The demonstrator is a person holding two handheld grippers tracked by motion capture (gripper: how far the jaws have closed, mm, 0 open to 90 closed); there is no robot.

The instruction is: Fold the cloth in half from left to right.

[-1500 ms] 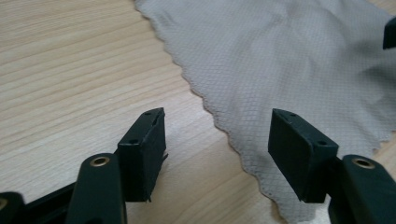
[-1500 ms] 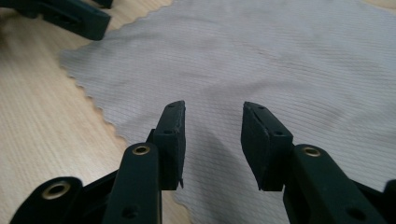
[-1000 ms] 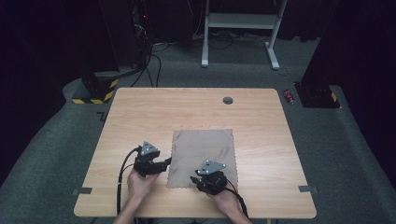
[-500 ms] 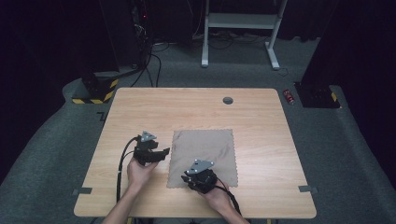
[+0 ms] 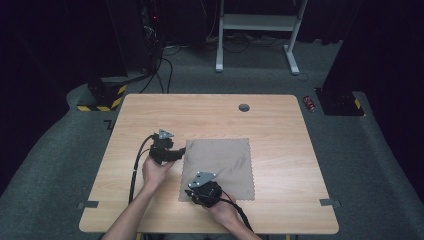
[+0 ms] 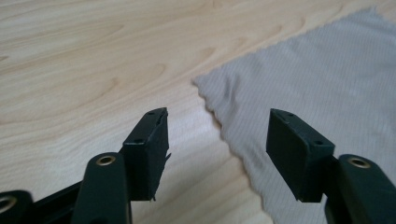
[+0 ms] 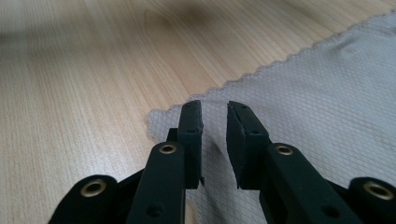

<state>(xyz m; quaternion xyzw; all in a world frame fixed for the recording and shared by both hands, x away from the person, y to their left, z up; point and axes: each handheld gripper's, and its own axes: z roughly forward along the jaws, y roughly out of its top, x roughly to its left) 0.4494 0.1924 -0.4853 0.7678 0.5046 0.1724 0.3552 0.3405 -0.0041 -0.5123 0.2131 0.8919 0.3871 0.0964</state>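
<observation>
Two grippers work at one grey cloth (image 5: 218, 167) lying flat on the wooden worktop (image 5: 280, 125), cloth nearer the person's edge than the far edge. Left gripper (image 5: 176, 154) sits just beside the cloth's far-left corner, jaws released and spread wide; in the left gripper view that corner (image 6: 201, 83) lies ahead of the gap, one jaw over bare wood, the other over fabric, nothing between them. Right gripper (image 5: 192, 192) is at the cloth's near-left corner, grey plate on top, hand behind it at the cloth's near edge. In the right gripper view the jaws stand narrowly parted, low over the corner of the cloth (image 7: 161, 116), a slim gap visible between the pads; cannot tell if fabric is pinched in there, looks not clenched. Cloth has a scalloped edge and a fine grid weave, slight wrinkle near the right gripper. Black cable (image 5: 136, 167) trails from the left gripper, left of the cloth. Small dark round hole (image 5: 244, 107) in the worktop beyond the cloth's far edge, well apart.
</observation>
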